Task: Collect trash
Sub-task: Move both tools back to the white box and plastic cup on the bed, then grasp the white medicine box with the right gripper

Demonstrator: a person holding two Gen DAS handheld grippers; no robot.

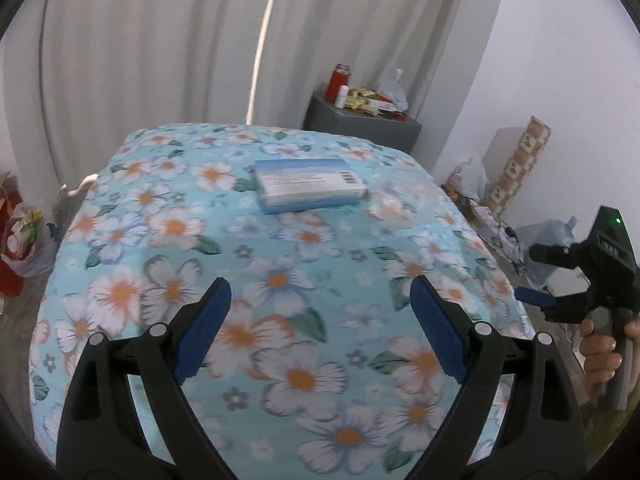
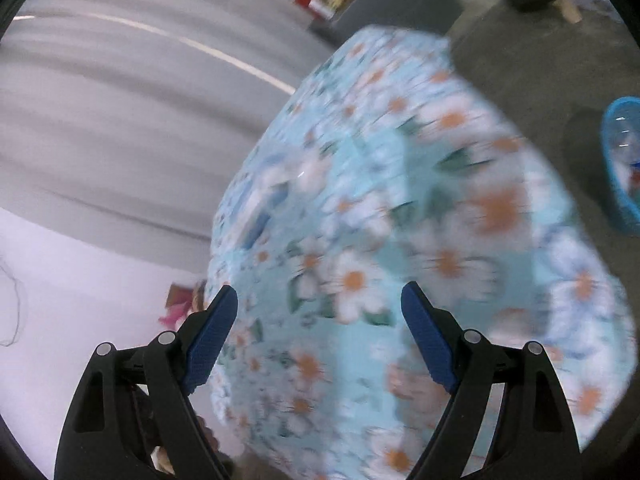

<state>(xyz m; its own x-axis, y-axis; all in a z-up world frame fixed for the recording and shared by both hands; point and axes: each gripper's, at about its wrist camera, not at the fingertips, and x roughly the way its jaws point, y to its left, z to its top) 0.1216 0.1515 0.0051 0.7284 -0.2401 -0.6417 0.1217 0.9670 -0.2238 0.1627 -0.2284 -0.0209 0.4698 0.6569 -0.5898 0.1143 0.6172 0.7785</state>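
A blue and white carton [image 1: 309, 186] lies on the far middle of a table under a floral cloth [image 1: 256, 264]. A clear crumpled plastic piece [image 1: 394, 194] lies just right of it. My left gripper [image 1: 320, 304] is open and empty, above the near half of the table, well short of the carton. My right gripper [image 2: 320, 312] is open and empty, tilted over the table's side; its body also shows at the right edge of the left wrist view [image 1: 592, 280]. The right wrist view is blurred; the carton [image 2: 256, 216] shows only as a smear.
A blue basket [image 2: 624, 164] stands on the floor right of the table. A grey cabinet [image 1: 360, 124] with a red flask and packets stands behind the table. Bags, a water jug [image 1: 552, 240] and clutter lie on the floor at right; a bouquet [image 1: 24, 236] at left.
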